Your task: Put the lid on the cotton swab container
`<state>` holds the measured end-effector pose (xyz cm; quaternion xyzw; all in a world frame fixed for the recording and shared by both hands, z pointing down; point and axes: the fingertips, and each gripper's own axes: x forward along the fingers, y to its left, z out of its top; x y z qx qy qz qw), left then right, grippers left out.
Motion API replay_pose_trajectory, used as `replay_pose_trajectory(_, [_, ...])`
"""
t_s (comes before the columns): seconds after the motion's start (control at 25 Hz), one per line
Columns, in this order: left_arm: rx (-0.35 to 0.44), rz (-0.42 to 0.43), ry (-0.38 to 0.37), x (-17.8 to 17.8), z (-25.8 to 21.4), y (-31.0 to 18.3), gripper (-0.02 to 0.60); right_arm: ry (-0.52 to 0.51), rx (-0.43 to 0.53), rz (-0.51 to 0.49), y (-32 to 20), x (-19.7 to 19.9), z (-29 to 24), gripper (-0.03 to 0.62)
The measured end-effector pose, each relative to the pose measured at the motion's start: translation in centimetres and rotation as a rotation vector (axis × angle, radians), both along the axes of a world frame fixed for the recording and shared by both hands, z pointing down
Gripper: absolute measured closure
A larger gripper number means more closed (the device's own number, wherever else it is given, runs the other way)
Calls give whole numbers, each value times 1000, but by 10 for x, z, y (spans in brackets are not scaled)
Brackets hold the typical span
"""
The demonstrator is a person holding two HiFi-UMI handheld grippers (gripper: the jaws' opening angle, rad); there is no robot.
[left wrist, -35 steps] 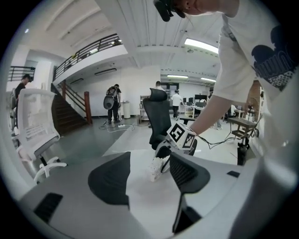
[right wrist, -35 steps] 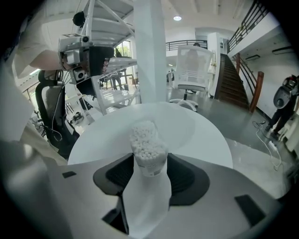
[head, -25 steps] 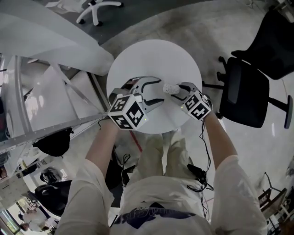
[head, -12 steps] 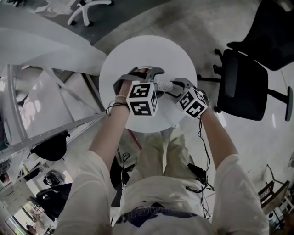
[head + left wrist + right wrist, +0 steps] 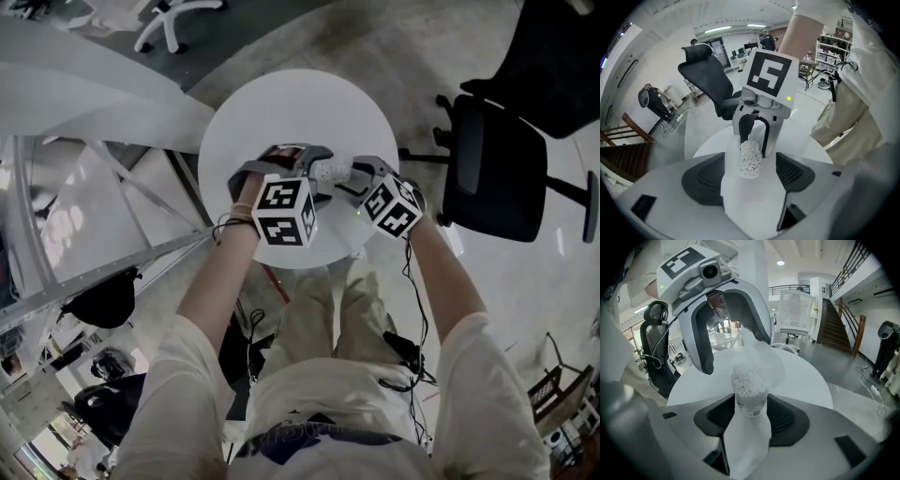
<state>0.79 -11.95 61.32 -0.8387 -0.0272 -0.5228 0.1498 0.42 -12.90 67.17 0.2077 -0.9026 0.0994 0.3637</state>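
The cotton swab container is a small clear tube full of white swab tips, and my right gripper is shut on its lower part. A hazy clear lid seems to sit over its top; I cannot tell how firmly. My left gripper has just been opening and now stands wide open. The container lies between its pads, which do not touch it. In the head view both grippers meet over the near half of the round white table, left gripper beside right gripper, with the container between them.
A black office chair stands to the right of the table. White stair panels and a rail run along the left. The person's legs are against the near table edge. The far half of the tabletop holds nothing.
My left gripper has moved in toward the right gripper, dropped lower and rolled, so its marker cube now faces up. The right gripper and the container have kept still.
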Motion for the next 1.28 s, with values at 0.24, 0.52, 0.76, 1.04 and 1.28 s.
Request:
replay_pose_trajectory(0.24, [-50, -26, 37, 0, -1, 14, 261, 2, 3, 0, 1, 1, 1, 370])
replay_pose_trajectory(0.52, [-156, -78, 77, -1, 0, 24, 262, 0, 6, -7, 0, 0, 1, 370])
replay_pose_trajectory(0.76, [-232, -129, 108, 1, -1, 25, 306, 2, 3, -3, 0, 1, 6, 372])
replay_pose_trajectory(1.04, [-274, -198, 168, 3, -5, 17, 426, 0, -2, 1, 1, 0, 7, 373])
replay_pose_trajectory(1.28, [-272, -213, 172, 3, -2, 13, 532, -2, -4, -2, 1, 0, 7, 373])
